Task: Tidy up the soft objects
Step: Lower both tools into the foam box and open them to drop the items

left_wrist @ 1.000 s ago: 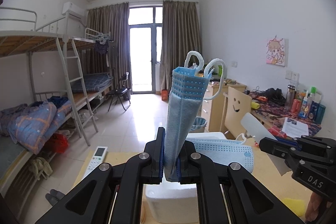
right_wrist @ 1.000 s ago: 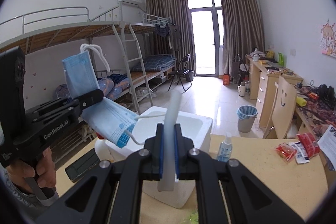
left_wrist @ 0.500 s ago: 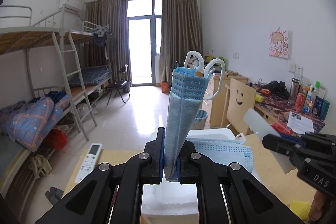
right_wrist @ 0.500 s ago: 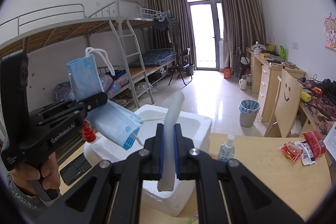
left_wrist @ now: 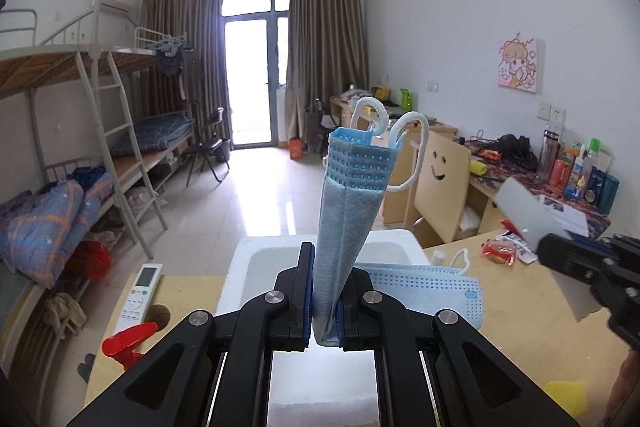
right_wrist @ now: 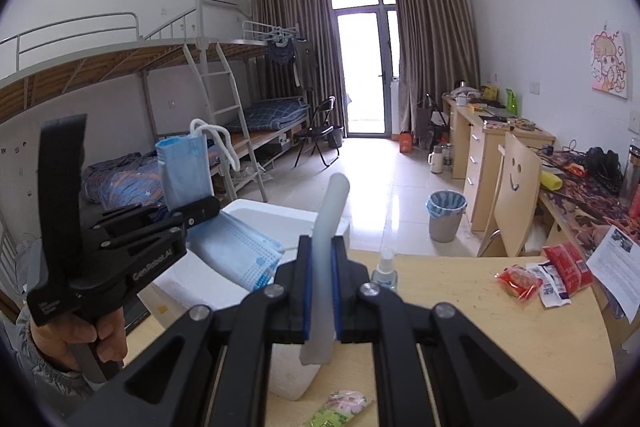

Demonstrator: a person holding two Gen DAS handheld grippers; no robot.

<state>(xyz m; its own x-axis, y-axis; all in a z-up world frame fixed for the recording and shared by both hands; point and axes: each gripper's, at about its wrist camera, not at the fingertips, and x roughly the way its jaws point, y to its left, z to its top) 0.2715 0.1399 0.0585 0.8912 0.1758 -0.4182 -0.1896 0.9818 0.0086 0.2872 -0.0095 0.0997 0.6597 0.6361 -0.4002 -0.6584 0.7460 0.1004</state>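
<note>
The left gripper point(left_wrist: 323, 301) pinches a folded pale-blue pleated face mask point(left_wrist: 348, 211) upright over the white foam box point(left_wrist: 256, 259); the right gripper point(right_wrist: 319, 293) clamps a translucent white flexible strip point(right_wrist: 326, 247). It looks like the carrying step: next, lower the mask into the box and let go. A red-capped bottle point(left_wrist: 124, 343), white remote control point(left_wrist: 138, 291) and small spray bottle point(right_wrist: 385, 269) crowd the wooden table point(right_wrist: 460, 307) around it.

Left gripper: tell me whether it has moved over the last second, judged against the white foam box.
Yes. In the right wrist view the left gripper, shut on the blue mask, has shifted rightward and now reaches over the white foam box near its left rim.
</note>
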